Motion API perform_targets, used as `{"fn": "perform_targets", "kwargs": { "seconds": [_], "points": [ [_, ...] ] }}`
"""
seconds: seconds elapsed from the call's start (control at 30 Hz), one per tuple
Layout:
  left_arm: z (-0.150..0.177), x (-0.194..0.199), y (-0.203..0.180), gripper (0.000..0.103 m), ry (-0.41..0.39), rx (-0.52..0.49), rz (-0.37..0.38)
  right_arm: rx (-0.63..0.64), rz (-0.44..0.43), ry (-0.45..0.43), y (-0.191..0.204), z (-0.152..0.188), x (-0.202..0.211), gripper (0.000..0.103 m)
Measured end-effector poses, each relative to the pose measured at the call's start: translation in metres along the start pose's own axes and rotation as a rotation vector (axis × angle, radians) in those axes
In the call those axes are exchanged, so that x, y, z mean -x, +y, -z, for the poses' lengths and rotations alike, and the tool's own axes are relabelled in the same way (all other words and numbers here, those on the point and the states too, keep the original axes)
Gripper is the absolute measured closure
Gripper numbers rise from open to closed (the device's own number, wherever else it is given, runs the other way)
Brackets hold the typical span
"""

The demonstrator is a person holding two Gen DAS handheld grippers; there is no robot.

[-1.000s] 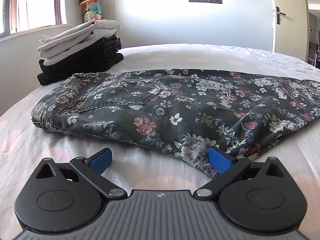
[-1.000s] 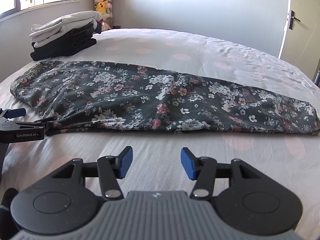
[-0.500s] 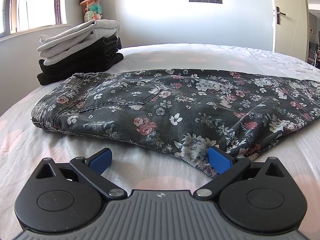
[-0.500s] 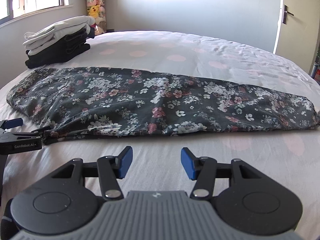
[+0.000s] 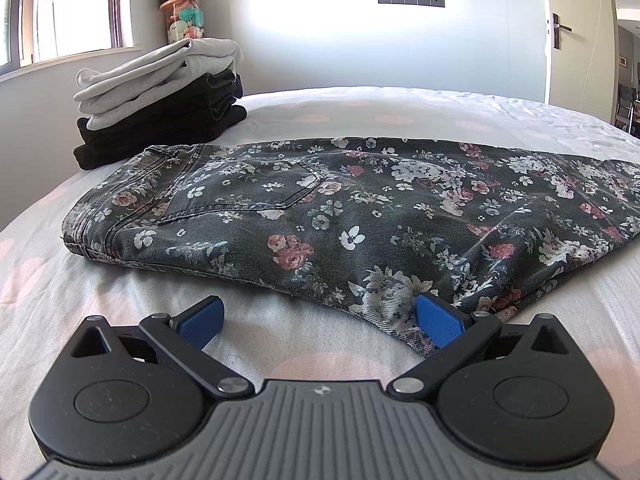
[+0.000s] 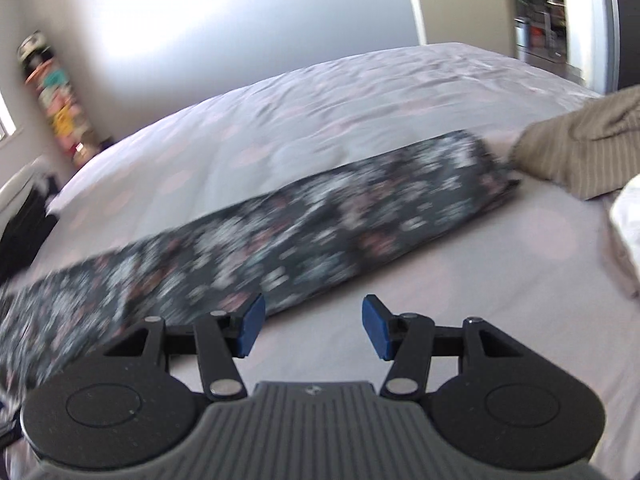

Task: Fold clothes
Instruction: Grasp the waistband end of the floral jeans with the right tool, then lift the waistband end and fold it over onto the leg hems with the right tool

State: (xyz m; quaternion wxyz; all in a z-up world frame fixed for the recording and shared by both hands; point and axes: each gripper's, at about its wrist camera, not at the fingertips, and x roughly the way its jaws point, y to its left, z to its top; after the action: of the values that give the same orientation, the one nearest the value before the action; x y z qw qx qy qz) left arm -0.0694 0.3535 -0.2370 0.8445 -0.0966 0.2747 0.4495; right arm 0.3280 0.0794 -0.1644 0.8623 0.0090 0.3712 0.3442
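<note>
Dark floral jeans [image 5: 360, 208] lie folded lengthwise across the bed, waistband at the left. My left gripper [image 5: 320, 320] is open wide and low on the sheet at the jeans' near edge; its right blue pad [image 5: 438, 318] touches the crotch corner of the fabric. In the blurred right wrist view the leg part of the jeans [image 6: 320, 232] runs diagonally, hem end at the upper right. My right gripper [image 6: 312, 330] is open and empty, just in front of the leg's near edge.
A stack of folded grey and black clothes [image 5: 160, 100] stands at the back left by the window. A jar of plush toys [image 5: 180, 12] stands behind it. A striped beige garment [image 6: 580, 152] and a white one [image 6: 628, 216] lie beyond the hem.
The right gripper has swung quickly to the right along the jeans toward the hem end, tilting and blurring its view. The left gripper has not moved.
</note>
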Motion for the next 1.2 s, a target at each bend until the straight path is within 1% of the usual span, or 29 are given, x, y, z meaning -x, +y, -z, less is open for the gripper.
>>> {"fn": "perform_targets", "kwargs": {
  "seconds": [0.07, 0.13, 0.2, 0.23, 0.33, 0.43, 0.53, 0.67, 0.7, 0.73, 0.77, 0.83, 0.87, 0.93, 0.97, 1.1, 1.2],
  "points": [
    [0.000, 0.000, 0.000, 0.000, -0.001, -0.001, -0.001, -0.066, 0.025, -0.008, -0.035, -0.020, -0.011, 0.045],
    [0.000, 0.000, 0.000, 0.000, -0.003, -0.003, -0.002, -0.164, 0.057, -0.003, -0.075, -0.039, -0.027, 0.045],
    [0.001, 0.000, 0.000, 0.000, -0.002, 0.000, 0.000, -0.262, 0.069, -0.006, -0.109, -0.052, -0.041, 0.045],
    [0.000, 0.000, 0.000, 0.000, 0.000, 0.000, 0.001, -0.298, 0.079, -0.014, -0.121, -0.056, -0.046, 0.045],
    [0.001, 0.000, 0.000, 0.000, -0.002, 0.000, 0.000, -0.412, 0.066, -0.023, -0.156, -0.068, -0.065, 0.045],
    [0.001, 0.000, -0.001, 0.000, -0.005, -0.003, -0.002, -0.482, 0.071, -0.024, -0.178, -0.076, -0.084, 0.045],
    [0.001, 0.000, 0.000, 0.000, -0.004, 0.002, 0.002, -0.502, 0.066, -0.019, -0.188, -0.079, -0.099, 0.045],
    [0.001, 0.000, 0.000, 0.000, -0.003, 0.005, 0.003, -0.513, 0.052, -0.038, -0.191, -0.080, -0.115, 0.046],
    [0.001, 0.000, 0.001, 0.000, -0.002, 0.008, 0.006, -0.511, 0.052, -0.043, -0.192, -0.081, -0.118, 0.049],
    [0.001, -0.001, 0.001, 0.000, 0.000, 0.011, 0.008, -0.509, 0.051, -0.048, -0.192, -0.081, -0.120, 0.054],
    [0.001, -0.001, 0.002, 0.000, 0.001, 0.013, 0.011, -0.515, 0.055, -0.051, -0.193, -0.081, -0.122, 0.057],
    [0.001, -0.001, 0.003, 0.000, 0.005, 0.018, 0.015, -0.530, 0.060, -0.054, -0.195, -0.081, -0.125, 0.066],
    [0.001, -0.002, 0.003, 0.000, 0.006, 0.021, 0.018, -0.534, 0.059, -0.054, -0.196, -0.081, -0.124, 0.068],
    [0.000, -0.002, 0.004, 0.000, 0.009, 0.025, 0.021, -0.516, 0.062, -0.053, -0.193, -0.085, -0.119, 0.078],
    [0.000, -0.002, 0.004, 0.000, 0.009, 0.024, 0.020, -0.504, 0.063, -0.055, -0.192, -0.088, -0.116, 0.079],
    [-0.002, -0.001, 0.002, 0.000, 0.009, 0.008, 0.015, -0.471, 0.036, -0.086, -0.176, -0.105, -0.090, 0.082],
    [-0.006, 0.002, 0.002, 0.000, 0.006, -0.012, 0.012, -0.431, 0.006, -0.110, -0.152, -0.123, -0.067, 0.082]
  ]
}}
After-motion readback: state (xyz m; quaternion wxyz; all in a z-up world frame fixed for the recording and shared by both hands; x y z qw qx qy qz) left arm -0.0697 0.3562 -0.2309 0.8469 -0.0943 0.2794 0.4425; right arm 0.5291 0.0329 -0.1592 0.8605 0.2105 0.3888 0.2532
